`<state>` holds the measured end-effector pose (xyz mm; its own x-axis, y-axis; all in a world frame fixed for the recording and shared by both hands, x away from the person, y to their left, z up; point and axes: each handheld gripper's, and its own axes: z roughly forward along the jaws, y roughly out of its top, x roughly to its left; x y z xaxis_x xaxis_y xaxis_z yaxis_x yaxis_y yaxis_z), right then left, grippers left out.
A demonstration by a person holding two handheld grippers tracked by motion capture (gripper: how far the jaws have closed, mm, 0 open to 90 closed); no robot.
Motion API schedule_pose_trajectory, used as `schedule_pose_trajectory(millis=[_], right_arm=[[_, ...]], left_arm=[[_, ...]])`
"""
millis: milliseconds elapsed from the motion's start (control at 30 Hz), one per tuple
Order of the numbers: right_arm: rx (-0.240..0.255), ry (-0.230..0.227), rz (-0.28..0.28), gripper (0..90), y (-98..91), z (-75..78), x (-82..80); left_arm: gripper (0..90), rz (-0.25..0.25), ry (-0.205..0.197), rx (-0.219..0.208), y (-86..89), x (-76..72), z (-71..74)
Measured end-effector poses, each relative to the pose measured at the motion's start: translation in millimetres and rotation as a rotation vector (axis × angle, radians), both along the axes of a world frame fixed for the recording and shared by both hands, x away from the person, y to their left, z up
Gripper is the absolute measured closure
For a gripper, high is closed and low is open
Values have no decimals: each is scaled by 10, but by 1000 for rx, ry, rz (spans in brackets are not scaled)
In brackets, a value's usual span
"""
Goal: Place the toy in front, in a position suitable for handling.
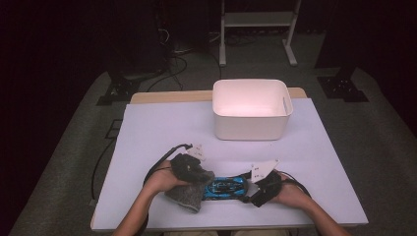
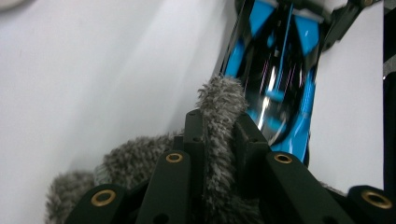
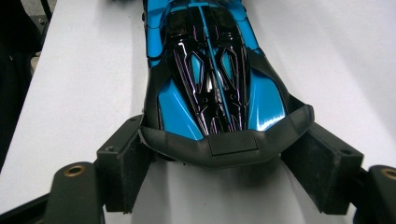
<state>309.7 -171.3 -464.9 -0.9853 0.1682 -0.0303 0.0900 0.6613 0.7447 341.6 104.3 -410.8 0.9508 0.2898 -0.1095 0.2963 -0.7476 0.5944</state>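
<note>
In the high view the left gripper (image 1: 200, 176) sits at about 7 o'clock on the white table cover (image 1: 147, 132), held by the person's left hand (image 1: 162, 179). Its 2 jaws are pinched nearly together on a fold of the grey fuzzy cloth (image 1: 189, 195); the rest of the cloth bunches on the cover below the gripper. In the left gripper view the cloth (image 2: 219, 121) rises as a tuft between the 2 black jaws, and its tip reaches the blue and black toy car (image 2: 275, 70) at 1 o'clock; whether tuft and car actually touch cannot be told.

The toy car (image 1: 225, 188) lies flat at 6 o'clock on the cover, lengthwise between the 2 grippers, with the cloth against its left end.

The right gripper (image 1: 252, 192) stands at the car's right end, at about 5 o'clock, in the person's right hand (image 1: 290, 194). In the right gripper view its jaws stand wide, 1 on each side of the car's (image 3: 210, 79) black tail wing, and they flank the wing's ends closely; the car's body runs away toward 12 o'clock.

Beyond them, at 12 o'clock and well apart from the car, a white bin (image 1: 251, 109) stands on the far part of the cover.
</note>
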Motion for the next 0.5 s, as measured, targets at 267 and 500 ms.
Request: schedule_pose_trajectory(millis=[267,500], right_arm=[[0,4,-3,244,0,1,-2],[0,5,-3,245,1,1,-3]], left_arm=[[779,-39,-22,21,-356,72,-31],[779,-29,-18,-2,-253,48,-38]])
